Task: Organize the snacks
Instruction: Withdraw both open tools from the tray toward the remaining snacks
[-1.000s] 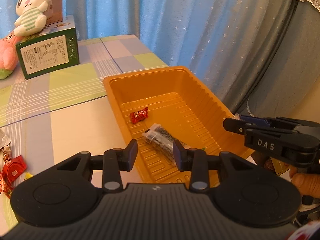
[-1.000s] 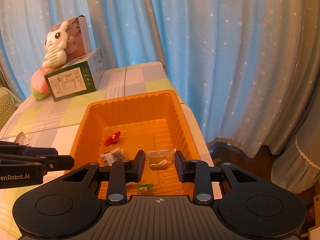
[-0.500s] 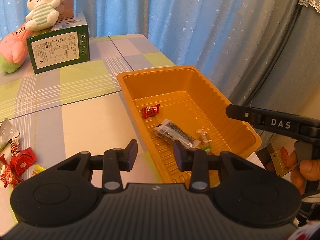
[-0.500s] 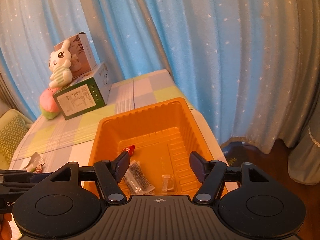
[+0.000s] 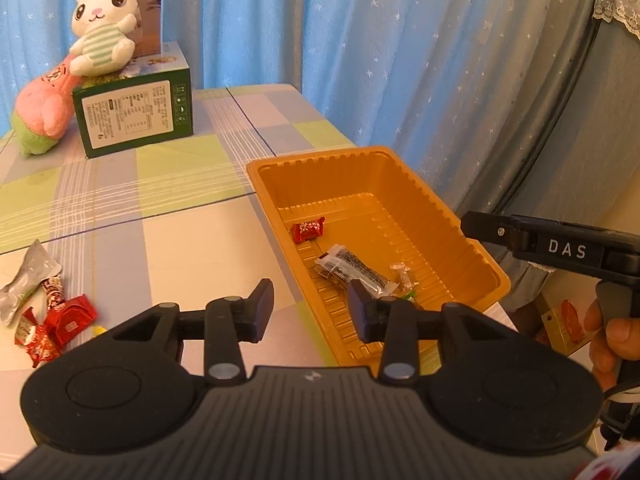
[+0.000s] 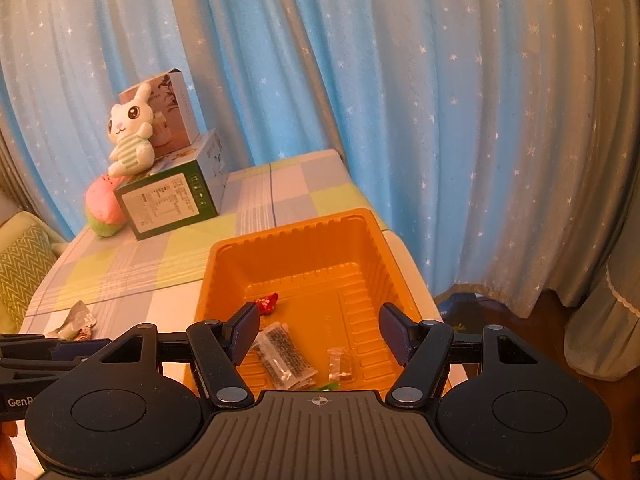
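Snacks left to sort are lying as a small heap of red foil-wrapped candies (image 5: 56, 330) w/ a crumpled silver foil packet (image 5: 26, 280) on the checked pastel tablecloth (image 5: 160, 248), well apart from the ribbed orange plastic tray (image 5: 486, 264); that tray is already holding a red twist-wrapped candy (image 5: 307, 229), a long clear packet of dark snack (image 5: 354, 270) and a small clear-wrapped sweet (image 5: 402, 276).

Left gripper (image 5: 310, 310) is hovering over the table just beside the tray's near left wall, jaws parted and gripping nothing; the loose heap is lying to its left and slightly nearer the camera, so it's prob. the closer tool for the next pick. Right gripper (image 6: 320, 332) is hanging above the tray's near end, jaws spread wide, nothing between them; from its view the heap is showing only as the silver packet at far left, beyond the left tool.

Silver packet's long axis is running roughly diagonal, away and to the right; red pieces are lying jumbled, so no clear axis there. Judging by this, the next move is calling for a leftward swing of the left gripper, approx. across the packet's short side.
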`<state>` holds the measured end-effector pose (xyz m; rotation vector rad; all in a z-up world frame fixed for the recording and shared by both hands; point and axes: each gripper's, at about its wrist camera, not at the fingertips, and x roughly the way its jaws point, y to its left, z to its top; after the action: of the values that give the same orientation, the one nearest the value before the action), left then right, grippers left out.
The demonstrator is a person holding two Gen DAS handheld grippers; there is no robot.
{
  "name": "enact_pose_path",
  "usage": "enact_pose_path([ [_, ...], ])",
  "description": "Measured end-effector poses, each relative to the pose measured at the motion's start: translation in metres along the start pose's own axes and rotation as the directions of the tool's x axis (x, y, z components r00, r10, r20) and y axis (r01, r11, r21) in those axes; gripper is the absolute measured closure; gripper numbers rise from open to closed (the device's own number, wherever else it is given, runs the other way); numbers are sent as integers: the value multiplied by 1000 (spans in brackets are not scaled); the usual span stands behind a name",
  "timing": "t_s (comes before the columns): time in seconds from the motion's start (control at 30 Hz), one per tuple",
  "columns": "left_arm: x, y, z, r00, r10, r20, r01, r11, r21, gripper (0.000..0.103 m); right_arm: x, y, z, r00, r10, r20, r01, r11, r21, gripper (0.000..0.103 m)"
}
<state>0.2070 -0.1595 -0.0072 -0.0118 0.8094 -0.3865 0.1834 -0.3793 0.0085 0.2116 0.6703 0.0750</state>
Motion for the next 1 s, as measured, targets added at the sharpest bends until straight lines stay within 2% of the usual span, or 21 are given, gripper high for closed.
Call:
enact_pose_path([
  [0.53, -61, 20, -6, 997, 36, 66, -34, 999, -36, 61, -40, 48, 1, 999, 37, 21, -36, 998, -55, 37],
  [1.0, -119, 70, -27, 986, 131, 107, -119, 987, -111, 57, -43, 111, -10, 992, 123, 4, -122, 986, -112, 37],
])
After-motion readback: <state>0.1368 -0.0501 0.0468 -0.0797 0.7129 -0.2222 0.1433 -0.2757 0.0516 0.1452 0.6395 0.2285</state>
